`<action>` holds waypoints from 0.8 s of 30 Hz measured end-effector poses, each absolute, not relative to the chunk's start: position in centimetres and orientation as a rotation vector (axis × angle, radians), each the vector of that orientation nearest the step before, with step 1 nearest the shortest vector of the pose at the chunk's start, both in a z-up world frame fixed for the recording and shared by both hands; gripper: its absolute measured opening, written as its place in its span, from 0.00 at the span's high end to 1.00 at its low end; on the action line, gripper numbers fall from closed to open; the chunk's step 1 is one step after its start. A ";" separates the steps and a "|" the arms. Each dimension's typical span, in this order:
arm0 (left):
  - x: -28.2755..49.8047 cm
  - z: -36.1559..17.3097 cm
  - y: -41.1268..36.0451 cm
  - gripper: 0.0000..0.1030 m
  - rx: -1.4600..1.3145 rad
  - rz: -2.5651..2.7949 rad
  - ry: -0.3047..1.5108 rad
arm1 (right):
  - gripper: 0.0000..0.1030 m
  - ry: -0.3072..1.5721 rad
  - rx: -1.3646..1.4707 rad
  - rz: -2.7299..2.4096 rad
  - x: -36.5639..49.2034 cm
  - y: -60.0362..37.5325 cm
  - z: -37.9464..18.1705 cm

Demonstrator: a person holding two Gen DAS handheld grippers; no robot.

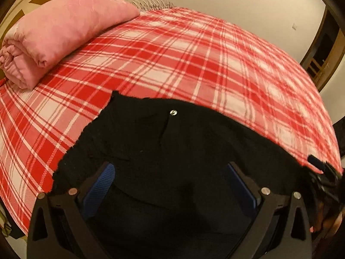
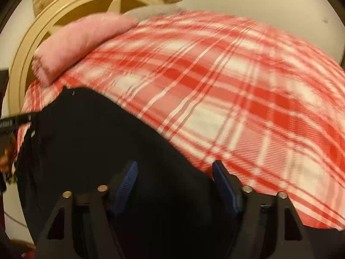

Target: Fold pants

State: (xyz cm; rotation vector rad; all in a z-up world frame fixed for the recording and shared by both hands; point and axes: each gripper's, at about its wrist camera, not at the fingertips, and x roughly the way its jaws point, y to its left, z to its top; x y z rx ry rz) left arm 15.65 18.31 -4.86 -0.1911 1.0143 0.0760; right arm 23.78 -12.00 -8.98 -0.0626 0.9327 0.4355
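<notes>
Black pants (image 1: pixel 172 146) lie on a red and white plaid bed cover (image 1: pixel 194 60), waistband far from me with a silver button (image 1: pixel 173 112) at its middle. My left gripper (image 1: pixel 170 172) is open, its blue-padded fingers (image 1: pixel 106 177) spread just above the black cloth. In the right wrist view the pants (image 2: pixel 90 133) fill the lower left. My right gripper (image 2: pixel 174 172) is open over the pants' right edge, with the right finger (image 2: pixel 222 177) at the border of cloth and cover. The right gripper also shows at the left view's right edge (image 1: pixel 323 172).
A folded pink quilt (image 1: pixel 60 36) lies at the bed's far left, in front of a cream round headboard (image 2: pixel 32 64). A grey blanket (image 1: pixel 148 2) lies at the bed's far end. A white wall stands behind; a wooden door frame (image 1: pixel 319 64) is at right.
</notes>
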 end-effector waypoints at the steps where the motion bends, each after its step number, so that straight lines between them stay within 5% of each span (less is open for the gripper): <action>1: 15.7 -5.0 18.4 0.00 -0.187 0.081 1.016 | 0.71 0.935 -0.103 0.410 23.5 -11.7 -9.3; 2: 15.8 -5.1 18.6 0.00 -0.186 0.087 1.018 | 0.90 0.895 -0.155 0.392 22.9 -11.2 -9.0; 3: 15.9 -5.2 18.8 0.00 -0.190 0.091 1.018 | 0.95 0.892 -0.173 0.407 22.5 -10.9 -8.9; 12: 14.8 -4.3 20.4 0.00 -0.230 0.094 0.987 | 0.96 0.651 -0.307 0.462 10.9 -8.7 -3.9; 24: 13.3 0.0 21.1 0.00 -0.331 0.035 0.924 | 0.96 0.624 -0.525 0.440 3.8 -5.2 -9.8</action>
